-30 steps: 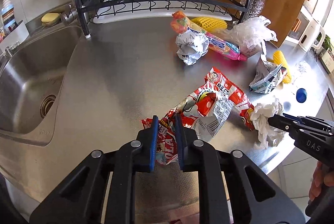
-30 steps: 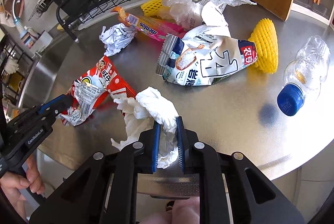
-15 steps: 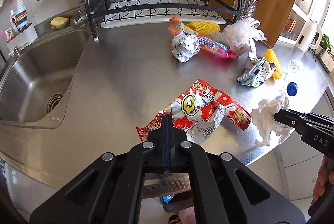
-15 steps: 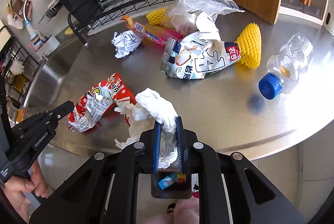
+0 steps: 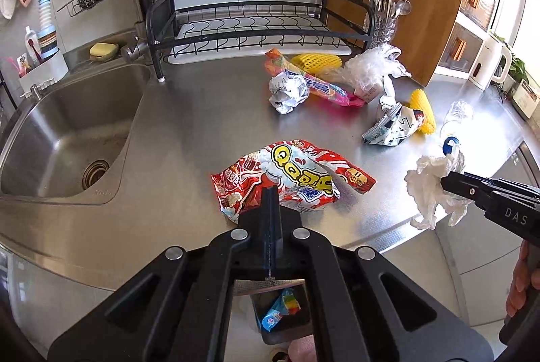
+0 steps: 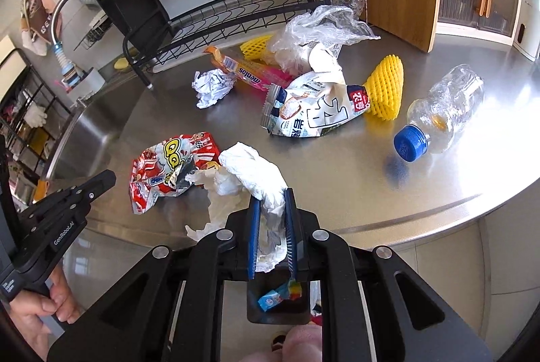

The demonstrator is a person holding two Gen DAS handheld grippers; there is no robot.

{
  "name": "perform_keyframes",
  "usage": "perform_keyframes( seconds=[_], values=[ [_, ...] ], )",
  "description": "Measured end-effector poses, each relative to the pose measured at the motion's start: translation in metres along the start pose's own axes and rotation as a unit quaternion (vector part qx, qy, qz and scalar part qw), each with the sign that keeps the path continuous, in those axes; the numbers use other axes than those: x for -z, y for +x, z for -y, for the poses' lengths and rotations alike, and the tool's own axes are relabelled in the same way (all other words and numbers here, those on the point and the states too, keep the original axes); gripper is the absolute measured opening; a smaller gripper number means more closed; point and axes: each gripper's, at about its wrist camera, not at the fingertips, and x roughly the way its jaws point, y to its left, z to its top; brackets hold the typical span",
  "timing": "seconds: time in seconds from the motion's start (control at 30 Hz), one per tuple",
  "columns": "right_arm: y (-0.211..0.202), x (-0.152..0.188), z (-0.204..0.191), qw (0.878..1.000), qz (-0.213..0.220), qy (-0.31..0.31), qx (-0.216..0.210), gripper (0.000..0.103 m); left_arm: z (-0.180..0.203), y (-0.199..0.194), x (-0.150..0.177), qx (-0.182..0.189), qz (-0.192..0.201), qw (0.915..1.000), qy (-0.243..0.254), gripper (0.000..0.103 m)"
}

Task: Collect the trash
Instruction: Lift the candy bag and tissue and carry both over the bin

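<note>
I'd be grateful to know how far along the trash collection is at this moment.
Done: one small wrapper lies in the black bin below. In hand: the left gripper pinches the red snack bag; the right gripper clamps the white tissue. Left on the counter: bottle, white bag, foil ball, candy wrapper, yellow nets, plastic film.

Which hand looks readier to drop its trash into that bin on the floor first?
Probably right: the right gripper holds the crumpled tissue almost directly above the black bin. The left gripper pinches the red snack wrapper, apparently over the counter.
</note>
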Motion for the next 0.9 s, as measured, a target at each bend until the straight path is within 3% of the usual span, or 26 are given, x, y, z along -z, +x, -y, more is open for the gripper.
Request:
perform_keyframes(
  seconds=[0.27,0.3,0.33,0.4,0.6,0.9],
  values=[
    [0.005,-0.001,0.004,1.000,-0.010,0.005,-0.003,0.015,0.007,0.014,0.003,0.015,-0.020,0.9993,0.027,0.003],
    [0.006,-0.001,0.005,1.000,-0.012,0.005,-0.002,0.015,0.008,0.016,0.002,0.018,-0.022,0.9992,0.028,0.008],
    [0.008,-0.001,0.005,1.000,-0.014,0.006,-0.002,0.015,0.008,0.019,0.001,0.020,-0.026,0.9990,0.029,0.022],
    [0.012,-0.003,0.007,1.000,-0.019,0.007,-0.003,0.015,0.008,0.023,0.001,0.018,-0.027,0.9990,0.031,0.034],
    [0.019,-0.007,0.008,1.000,-0.026,0.011,-0.007,0.015,0.005,0.046,0.002,0.024,-0.059,0.9974,0.033,0.024],
    [0.024,-0.009,0.015,0.999,-0.030,0.022,-0.004,0.015,0.000,0.064,0.009,0.039,-0.072,0.9965,0.018,0.022]
  ],
)
